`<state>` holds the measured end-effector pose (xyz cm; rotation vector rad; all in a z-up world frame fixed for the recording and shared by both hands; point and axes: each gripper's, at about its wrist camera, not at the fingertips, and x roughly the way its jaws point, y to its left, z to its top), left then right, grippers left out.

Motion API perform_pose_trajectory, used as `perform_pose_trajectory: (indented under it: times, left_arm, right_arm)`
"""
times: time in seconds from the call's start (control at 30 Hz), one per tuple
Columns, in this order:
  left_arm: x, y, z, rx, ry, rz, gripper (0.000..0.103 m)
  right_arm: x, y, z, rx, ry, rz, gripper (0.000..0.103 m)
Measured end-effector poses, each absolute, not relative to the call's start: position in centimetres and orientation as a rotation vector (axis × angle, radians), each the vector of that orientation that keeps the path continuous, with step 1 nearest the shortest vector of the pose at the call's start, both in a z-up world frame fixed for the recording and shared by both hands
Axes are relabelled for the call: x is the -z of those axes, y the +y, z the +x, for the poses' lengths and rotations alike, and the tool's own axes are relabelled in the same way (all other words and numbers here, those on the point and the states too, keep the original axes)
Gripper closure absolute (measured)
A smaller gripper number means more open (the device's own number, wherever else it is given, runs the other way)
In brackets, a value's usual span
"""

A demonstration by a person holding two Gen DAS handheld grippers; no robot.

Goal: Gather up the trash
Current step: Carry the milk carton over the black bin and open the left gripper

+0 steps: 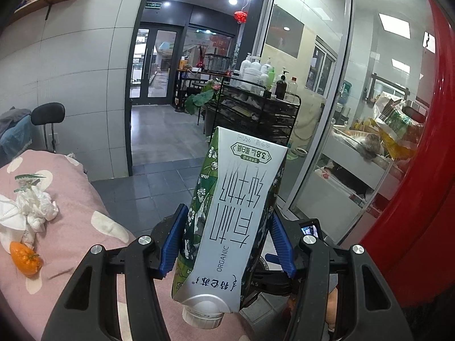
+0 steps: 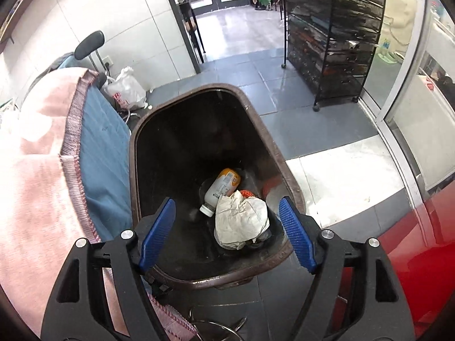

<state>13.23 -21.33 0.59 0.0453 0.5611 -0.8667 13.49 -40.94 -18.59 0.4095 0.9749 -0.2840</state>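
In the left wrist view my left gripper (image 1: 226, 240) is shut on a milk carton (image 1: 233, 216), white and green with printed flowers, held cap end toward the camera and dented where the blue pads press its sides. On the pink bed cover to the left lie crumpled tissues (image 1: 38, 204), a white face mask (image 1: 10, 218) and a small orange fruit (image 1: 25, 258). In the right wrist view my right gripper (image 2: 227, 233) stands open over a dark brown trash bin (image 2: 295, 190). In the bin lie a white bottle (image 2: 223, 189), crumpled paper (image 2: 241, 221) and something orange (image 2: 246, 192).
A bed with a pink cover (image 2: 31, 176) and blue sheet (image 2: 105, 153) borders the bin's left side. A black wire rack (image 2: 335, 37) stands on the grey tile floor beyond. A red surface (image 2: 421, 241) rises at right, next to glass panels (image 1: 327, 113). A white plastic bag (image 2: 126, 89) lies near a chair.
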Motion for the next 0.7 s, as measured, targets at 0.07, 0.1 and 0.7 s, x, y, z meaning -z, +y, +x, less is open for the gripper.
perform_pose_trajectory:
  times: [0.07,0.1,0.7]
  left_arm:
    - [-0.1,-22.3,13.5,0.872,0.574,0.056,0.047]
    - [0.2,-22.7,13.6,0.875,0.581,0.059,0.047]
    - [6.3,-29.6,16.2,0.883,0.757,0.138,0.047]
  right_arm:
    - [18.2,-41.2,13.0,0.294,0.960,0.413,0.028]
    - [17.9,-41.3,12.7,0.301,0.952,0.412,0.027]
    - [17.1,-45.5,9.4,0.438,0.909,0.480,0.027]
